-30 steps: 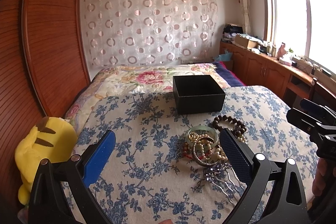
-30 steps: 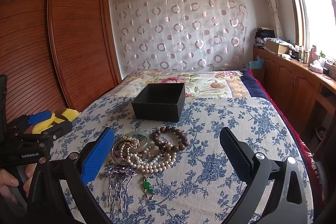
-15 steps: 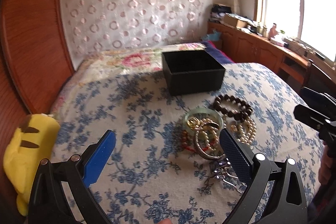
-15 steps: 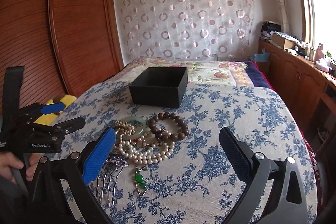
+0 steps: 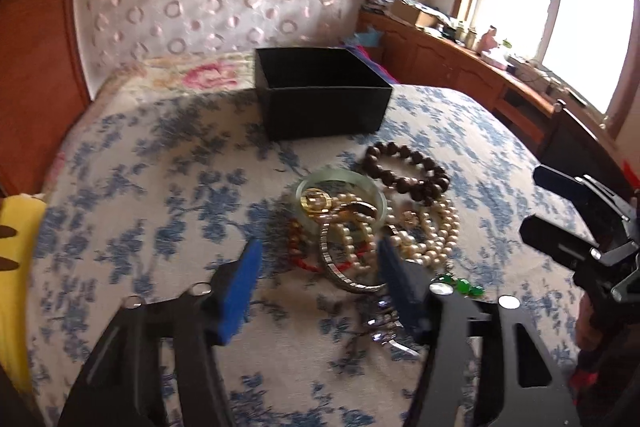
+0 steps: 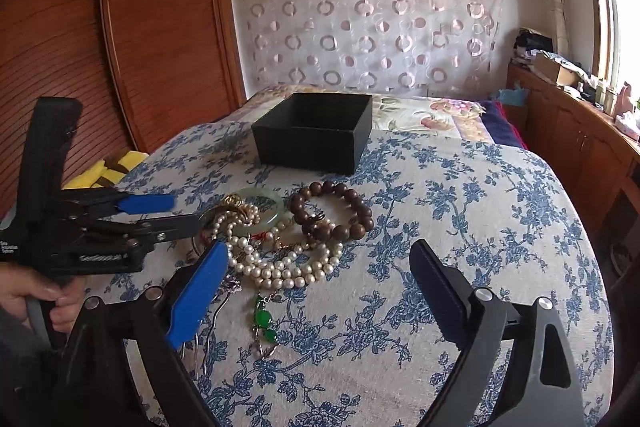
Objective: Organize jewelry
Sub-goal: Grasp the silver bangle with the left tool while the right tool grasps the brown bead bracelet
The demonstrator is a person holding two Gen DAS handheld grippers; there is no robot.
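A black box point(image 6: 312, 137) sits open and upright on the bed, its inside hidden. Just in front lies a jewelry heap: a brown bead bracelet point(image 6: 332, 211) nearest the box, a pale green bangle point(image 6: 260, 209) beside it, a pearl strand point(image 6: 276, 267) tangled over both, a metal band point(image 5: 344, 275), a red cord point(image 5: 308, 263), a green pendant point(image 6: 265, 323) and a hair comb point(image 6: 216, 315) nearest the cameras.
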